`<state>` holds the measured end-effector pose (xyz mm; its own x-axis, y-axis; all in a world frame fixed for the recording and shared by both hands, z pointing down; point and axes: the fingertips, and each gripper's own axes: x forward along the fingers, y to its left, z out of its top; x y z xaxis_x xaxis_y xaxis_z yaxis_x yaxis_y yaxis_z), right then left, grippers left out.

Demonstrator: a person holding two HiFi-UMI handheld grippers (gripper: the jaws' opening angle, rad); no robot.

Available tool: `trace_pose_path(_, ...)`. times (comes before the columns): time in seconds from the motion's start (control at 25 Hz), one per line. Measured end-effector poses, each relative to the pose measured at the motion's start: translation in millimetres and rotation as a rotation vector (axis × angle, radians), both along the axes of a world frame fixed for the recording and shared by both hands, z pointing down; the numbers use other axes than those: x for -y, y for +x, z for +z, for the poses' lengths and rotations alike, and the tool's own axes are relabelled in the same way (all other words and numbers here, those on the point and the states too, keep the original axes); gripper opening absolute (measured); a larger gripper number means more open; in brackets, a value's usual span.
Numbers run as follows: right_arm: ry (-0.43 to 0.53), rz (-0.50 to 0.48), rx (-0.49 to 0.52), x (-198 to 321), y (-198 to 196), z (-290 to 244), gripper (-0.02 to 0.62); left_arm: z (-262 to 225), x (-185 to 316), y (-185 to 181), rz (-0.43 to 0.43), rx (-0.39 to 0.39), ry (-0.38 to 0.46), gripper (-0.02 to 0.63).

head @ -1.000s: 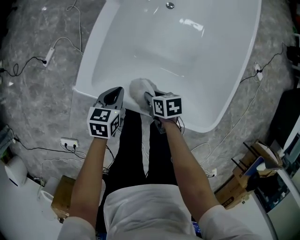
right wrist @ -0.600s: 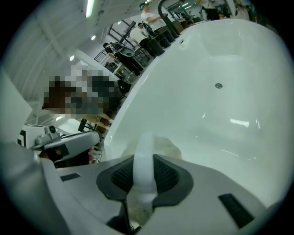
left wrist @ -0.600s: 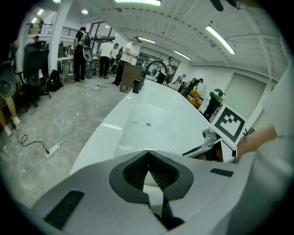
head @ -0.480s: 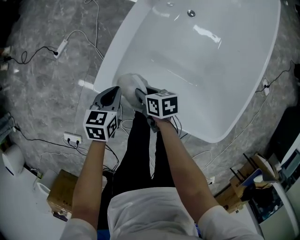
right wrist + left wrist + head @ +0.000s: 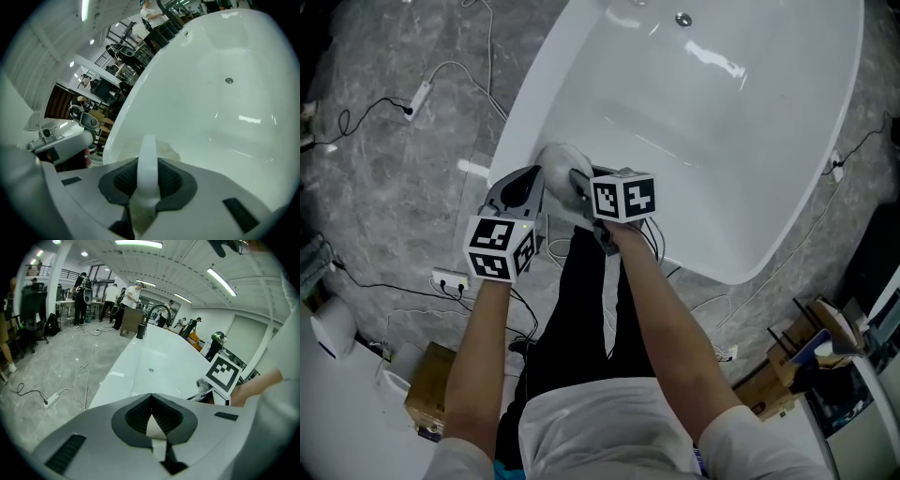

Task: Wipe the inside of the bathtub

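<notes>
Head view: outstretched right gripper [image 5: 578, 184] clamps cloth [image 5: 557, 160] at bathtub [image 5: 769, 159] rim.

Grey marbled floor [image 5: 375, 197], white power strip [image 5: 449, 279], cardboard box [image 5: 427, 396] lower left; ceiling strip lights [image 5: 138, 243] on.

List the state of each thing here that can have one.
left tool: shut, nothing between its jaws.
right tool: shut on the cleaning pad's white strap.
cleaning pad: held, at the near end of the tub by its rim.
bathtub: empty, no water visible.
</notes>
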<state>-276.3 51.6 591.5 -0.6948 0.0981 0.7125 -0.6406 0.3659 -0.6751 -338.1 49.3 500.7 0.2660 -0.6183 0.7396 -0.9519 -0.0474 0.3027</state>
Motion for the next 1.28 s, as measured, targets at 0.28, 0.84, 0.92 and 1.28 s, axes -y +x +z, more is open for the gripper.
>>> trace_pose_path(0.28,-0.028,0.034,-0.05,12.3,10.5,36.7,0.097,9.7,31.0,23.4,0.075,-0.031,0.003,0.006)
trace_pose_path(0.84,-0.071,0.094,-0.16,32.3,44.0,104.1,0.097,40.7,60.2,55.1,0.208,-0.046,-0.061,0.006)
trace_pose_path(0.92,-0.079,0.104,-0.167,32.0,53.2,105.4,0.097,42.2,63.8,62.6,0.223,-0.049,-0.059,0.006)
trace_pose_path(1.28,-0.093,0.142,-0.211,27.3,109.2,109.0,0.097,48.3,73.4,105.9,0.297,-0.071,-0.058,0.006)
